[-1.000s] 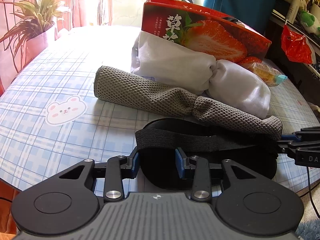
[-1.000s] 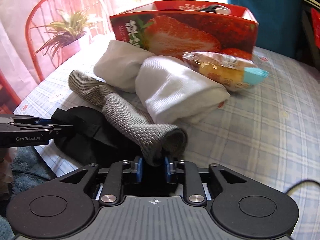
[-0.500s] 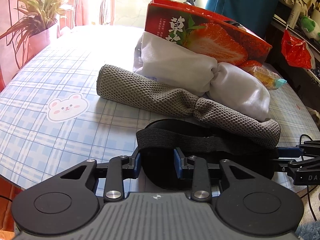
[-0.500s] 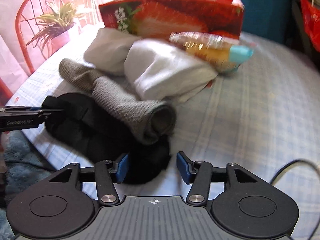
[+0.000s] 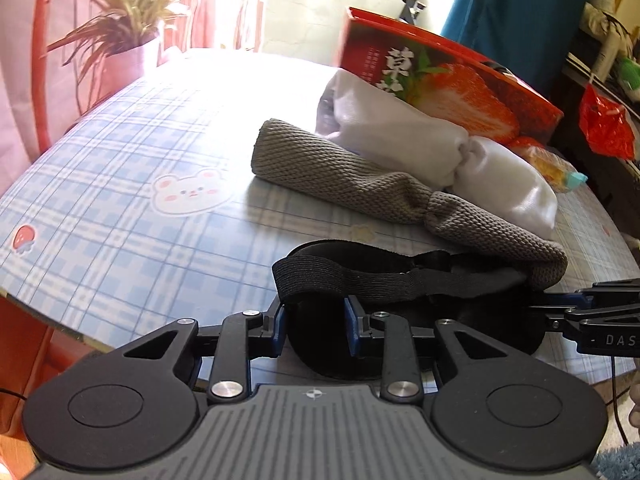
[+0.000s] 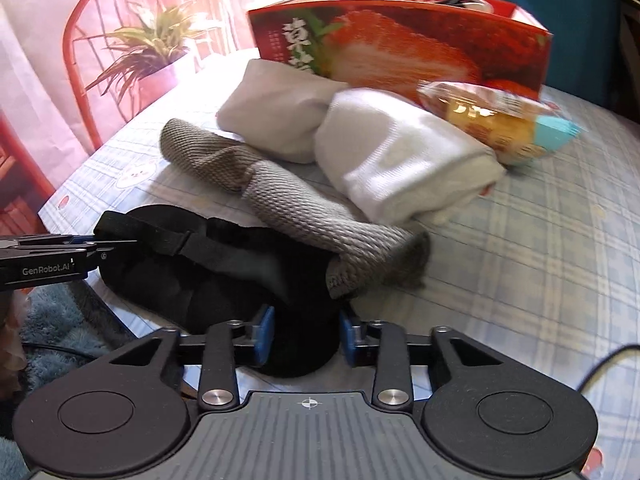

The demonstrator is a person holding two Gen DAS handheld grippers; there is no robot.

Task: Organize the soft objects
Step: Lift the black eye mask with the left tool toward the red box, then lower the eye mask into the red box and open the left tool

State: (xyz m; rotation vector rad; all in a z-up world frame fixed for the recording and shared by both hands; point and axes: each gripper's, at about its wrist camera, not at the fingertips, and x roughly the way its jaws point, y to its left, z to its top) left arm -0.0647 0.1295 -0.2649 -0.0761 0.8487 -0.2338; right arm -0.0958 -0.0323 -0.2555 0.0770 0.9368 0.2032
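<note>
Left wrist view shows my left hand-held gripper (image 5: 314,322) and right hand-held gripper (image 6: 306,334) just closing on the black padded eye mask (image 5: 460,312) at the checked counter (image 5: 120,220) edge; next I judge lifting it together.

Blue plaid table (image 5: 120,216), black eye mask (image 5: 400,280), grey roll (image 5: 360,176), white roll (image 5: 400,132), strawberry box (image 5: 460,80), snack packet (image 6: 500,120)

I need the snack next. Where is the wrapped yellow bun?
The clear-wrapped yellow bun lies right of centre in the right wrist view, between the red strawberry box and the white rolled cloth.
</note>
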